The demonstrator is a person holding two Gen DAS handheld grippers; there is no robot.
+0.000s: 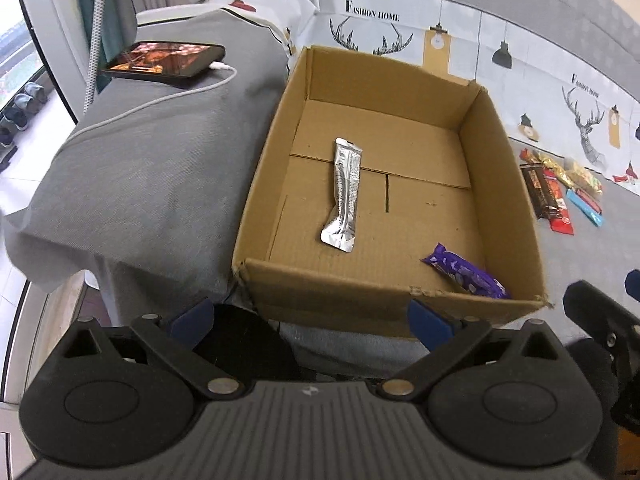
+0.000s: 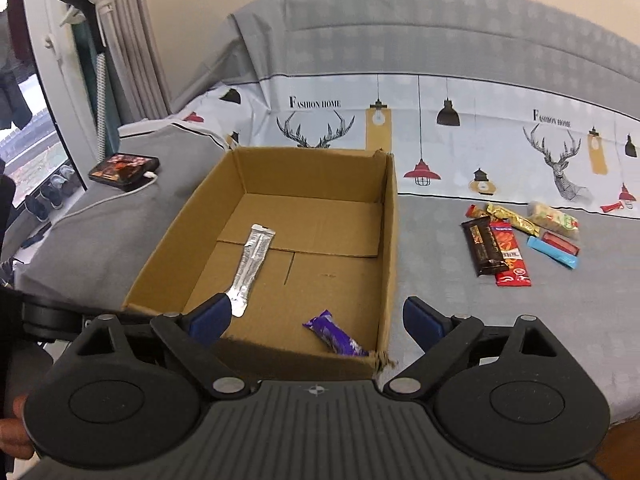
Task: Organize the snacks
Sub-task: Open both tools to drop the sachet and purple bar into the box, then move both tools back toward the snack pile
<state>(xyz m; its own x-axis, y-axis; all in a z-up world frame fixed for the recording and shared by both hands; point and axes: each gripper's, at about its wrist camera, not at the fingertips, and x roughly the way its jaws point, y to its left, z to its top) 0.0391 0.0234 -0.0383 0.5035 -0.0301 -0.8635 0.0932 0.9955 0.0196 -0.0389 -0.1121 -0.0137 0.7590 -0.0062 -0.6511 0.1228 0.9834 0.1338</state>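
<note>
Left wrist view: we are looking down past the left gripper (image 1: 310,316), whose blue-padded jaws are standing wide apart with nothing between them, into an open corrugated cardboard box (image 1: 260,184) sitting on a bed (image 1: 140,184) covered in soft grey fabric. Inside the box a long, flat, crinkled silver foil sachet (image 1: 344,196) is lying lengthwise on the folded floor flaps, and a glossy purple wrapper (image 1: 468,276) is lying near the front right corner, its end partly hidden by the torn front wall. Beyond the box's right wall, a loose cluster of snacks is lying on the grey sheet: a dark brown bar (image 2: 484,246) overlapping a red packet (image 2: 514,268), a crumpled gold wrapper (image 2: 512,218), a flat light-blue stick (image 2: 554,253), and a pale lumpy packet (image 2: 554,218); a small red piece beside the blue one is too small for us to make out. In the right wrist view, the right gripper (image 2: 316,318) is likewise holding its jaws spread wide and gripping nothing, its left pad overlapping the sachet's lower end only in the line of sight. A black phone (image 1: 164,62) with a lit screen and a white cable (image 1: 160,100) is resting on the grey cover to the left. The printed sheet (image 2: 440,128) with antlers and lamps is running behind everything.
</note>
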